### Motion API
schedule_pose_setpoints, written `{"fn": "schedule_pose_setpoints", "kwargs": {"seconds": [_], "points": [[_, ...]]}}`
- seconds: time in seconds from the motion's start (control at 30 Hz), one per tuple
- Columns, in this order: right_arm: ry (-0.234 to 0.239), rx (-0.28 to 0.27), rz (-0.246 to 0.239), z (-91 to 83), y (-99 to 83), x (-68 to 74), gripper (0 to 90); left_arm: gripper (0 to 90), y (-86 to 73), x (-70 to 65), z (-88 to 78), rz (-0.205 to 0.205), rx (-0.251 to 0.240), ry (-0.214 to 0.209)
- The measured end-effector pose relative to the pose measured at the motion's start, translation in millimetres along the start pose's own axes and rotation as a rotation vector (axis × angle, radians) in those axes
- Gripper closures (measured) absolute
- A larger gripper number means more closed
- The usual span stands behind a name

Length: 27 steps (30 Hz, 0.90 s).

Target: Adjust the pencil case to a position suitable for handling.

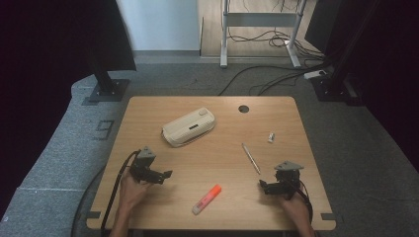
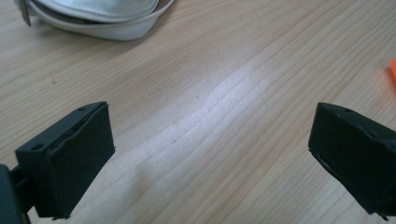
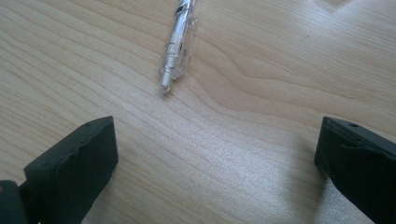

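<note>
A cream pencil case [image 1: 189, 127] lies closed on the wooden table [image 1: 212, 207], left of centre. A clear pen [image 1: 251, 158] rests diagonally right of centre, and a small white eraser [image 1: 271, 137] sits farther right. An orange highlighter [image 1: 206, 199] lies near the front edge. My left gripper [image 1: 168, 175] hovers low at the front left, open, with bare wood between its jaws; the pencil case [image 2: 100, 18] edge shows ahead of it. My right gripper [image 1: 262, 186] sits at the front right, open, with the pen's end [image 3: 177, 51] just beyond its jaws.
A round cable hole [image 1: 243, 108] marks the table's far edge. Beyond the table stand black stand bases [image 1: 106, 89], a white desk frame [image 1: 225, 34] and loose cables [image 1: 267, 74] on grey carpet.
</note>
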State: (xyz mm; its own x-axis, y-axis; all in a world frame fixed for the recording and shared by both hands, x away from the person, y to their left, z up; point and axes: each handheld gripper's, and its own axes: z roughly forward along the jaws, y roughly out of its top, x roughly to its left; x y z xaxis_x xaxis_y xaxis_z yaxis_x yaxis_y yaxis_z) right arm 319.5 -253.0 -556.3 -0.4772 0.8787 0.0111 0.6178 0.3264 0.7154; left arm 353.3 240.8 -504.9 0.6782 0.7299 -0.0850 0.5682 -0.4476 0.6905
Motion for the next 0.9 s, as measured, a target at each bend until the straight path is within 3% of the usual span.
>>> {"fn": "schedule_pose_setpoints", "kwargs": {"seconds": [0.57, 0.7, 0.9], "points": [[0.000, 0.001, -0.001, 0.0, 0.0, -0.1, 0.0, 1.2, 33.7, 8.4, 7.1, 0.013, 0.009, -0.055], [0.000, 0.001, -0.001, 0.0, 0.0, -0.1, 0.0, 1.2, 41.2, 9.3, 11.9, 0.032, 0.019, -0.049], [0.000, 0.001, -0.001, 0.0, 0.0, -0.1, 0.0, 2.1, 51.5, 15.1, 17.2, 0.020, 0.025, -0.079]]}}
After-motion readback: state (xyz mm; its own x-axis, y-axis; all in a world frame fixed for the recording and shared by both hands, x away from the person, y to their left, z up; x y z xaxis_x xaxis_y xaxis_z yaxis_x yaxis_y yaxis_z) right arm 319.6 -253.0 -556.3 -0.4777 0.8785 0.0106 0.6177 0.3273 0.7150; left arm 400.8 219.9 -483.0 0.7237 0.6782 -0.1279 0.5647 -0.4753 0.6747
